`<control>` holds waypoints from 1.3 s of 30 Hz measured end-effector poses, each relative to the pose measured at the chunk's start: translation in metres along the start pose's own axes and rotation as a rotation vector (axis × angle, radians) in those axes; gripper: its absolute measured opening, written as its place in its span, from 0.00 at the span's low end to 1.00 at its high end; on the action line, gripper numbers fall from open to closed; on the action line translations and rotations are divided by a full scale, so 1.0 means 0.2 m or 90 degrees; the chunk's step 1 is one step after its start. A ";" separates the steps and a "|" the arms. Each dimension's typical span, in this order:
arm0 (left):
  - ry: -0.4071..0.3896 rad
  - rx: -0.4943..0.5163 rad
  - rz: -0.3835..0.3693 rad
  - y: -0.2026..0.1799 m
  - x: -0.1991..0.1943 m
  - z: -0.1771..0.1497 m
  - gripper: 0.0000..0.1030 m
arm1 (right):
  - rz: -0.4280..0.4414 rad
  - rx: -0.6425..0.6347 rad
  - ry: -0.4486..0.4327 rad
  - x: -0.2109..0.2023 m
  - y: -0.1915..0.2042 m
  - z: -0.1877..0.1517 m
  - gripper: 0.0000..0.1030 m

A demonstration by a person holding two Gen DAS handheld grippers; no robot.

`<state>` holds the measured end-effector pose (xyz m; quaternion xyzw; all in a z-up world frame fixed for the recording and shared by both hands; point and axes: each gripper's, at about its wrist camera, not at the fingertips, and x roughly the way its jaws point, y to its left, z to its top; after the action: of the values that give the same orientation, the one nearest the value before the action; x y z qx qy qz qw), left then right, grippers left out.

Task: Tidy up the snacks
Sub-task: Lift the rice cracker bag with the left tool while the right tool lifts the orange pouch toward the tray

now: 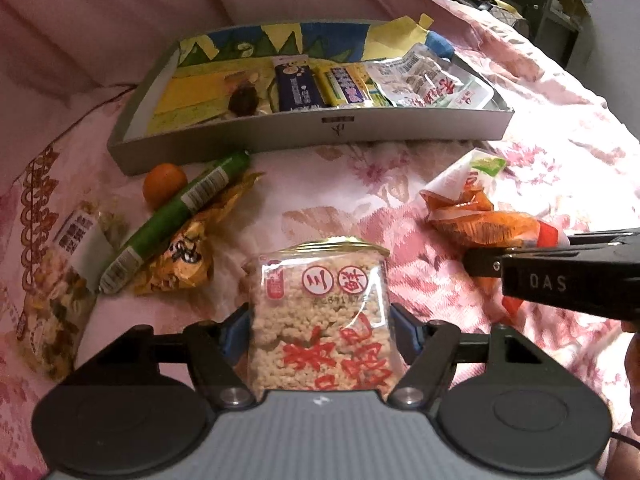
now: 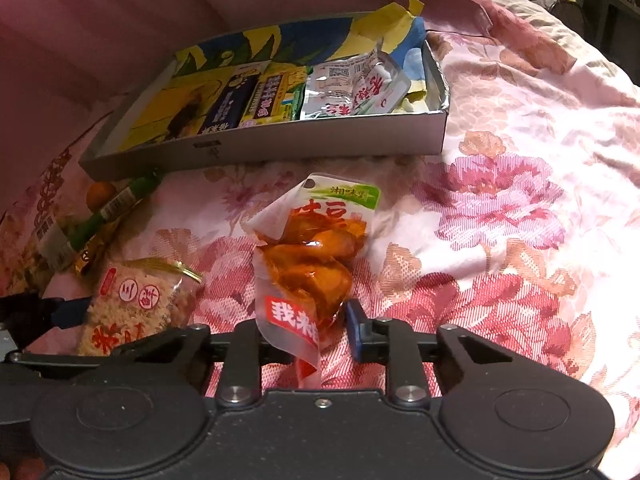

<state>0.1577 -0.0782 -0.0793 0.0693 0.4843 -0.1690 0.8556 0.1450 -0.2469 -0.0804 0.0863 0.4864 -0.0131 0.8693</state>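
Note:
My left gripper [image 1: 320, 332] is shut on a clear pack of rice crisp cake [image 1: 320, 312] with red print; the pack also shows in the right wrist view [image 2: 128, 304]. My right gripper [image 2: 308, 332] has its jaws around the lower end of an orange tofu snack pouch [image 2: 316, 256] lying on the floral bedspread; whether the fingers press it is unclear. The pouch also shows in the left wrist view [image 1: 472, 216]. A grey shallow box [image 1: 280, 138] at the back holds several snack packs.
Left of the box lie an orange [image 1: 165, 184], a green sausage stick [image 1: 176, 216], a yellow snack bag [image 1: 188, 256] and a clear bag of mixed snacks [image 1: 60, 280]. A pink cushion rises behind the box. Floral bedspread [image 2: 500, 240] stretches to the right.

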 end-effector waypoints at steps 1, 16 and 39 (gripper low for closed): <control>0.003 -0.001 0.000 0.00 -0.01 -0.01 0.72 | 0.001 0.002 -0.001 0.00 0.00 -0.01 0.24; -0.030 -0.099 -0.071 0.05 -0.17 -0.08 0.72 | 0.016 0.020 -0.027 -0.15 0.00 -0.10 0.23; -0.221 -0.193 -0.085 0.19 -0.40 0.06 0.72 | 0.017 0.054 -0.232 -0.37 -0.01 0.03 0.23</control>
<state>0.1419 -0.0283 -0.0066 -0.1220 0.3530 -0.1598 0.9138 0.1101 -0.2549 -0.0148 0.1255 0.3187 -0.0373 0.9388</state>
